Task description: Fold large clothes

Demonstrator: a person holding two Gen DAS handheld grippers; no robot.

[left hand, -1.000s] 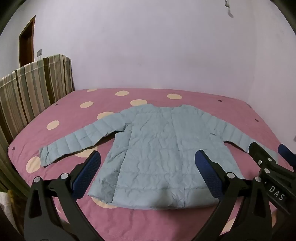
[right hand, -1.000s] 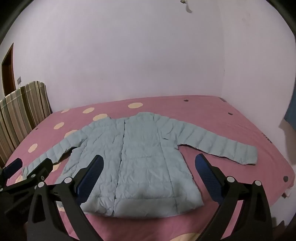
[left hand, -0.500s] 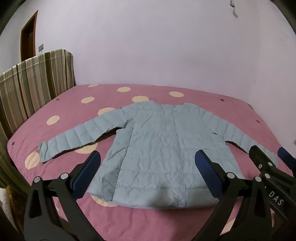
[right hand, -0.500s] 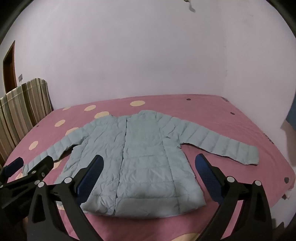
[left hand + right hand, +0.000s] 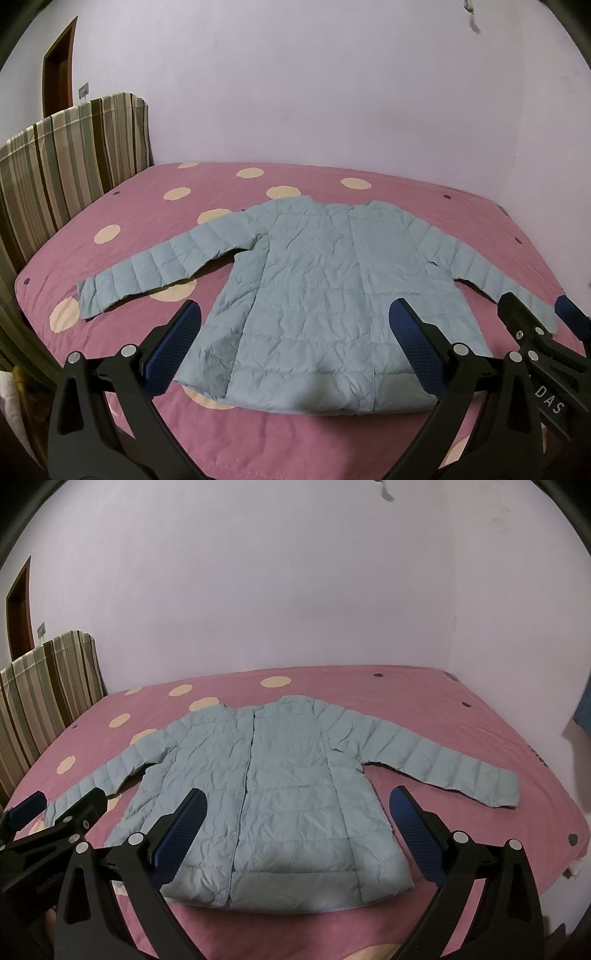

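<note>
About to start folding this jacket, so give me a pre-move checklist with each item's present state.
1. Jacket spread flat on the bed: ok.
2. Both sleeves stretched outward, left sleeve, right sleeve: ok.
3. Front closed along the centre: ok.
4. Left claw open, holding nothing: ok.
5. Right claw open, holding nothing: ok.
6. Anything lying under the jacket: cannot tell.

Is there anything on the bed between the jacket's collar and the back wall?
Nothing but bare pink spotted bedsheet lies between the jacket collar and the wall; both wrist views show it.
</note>
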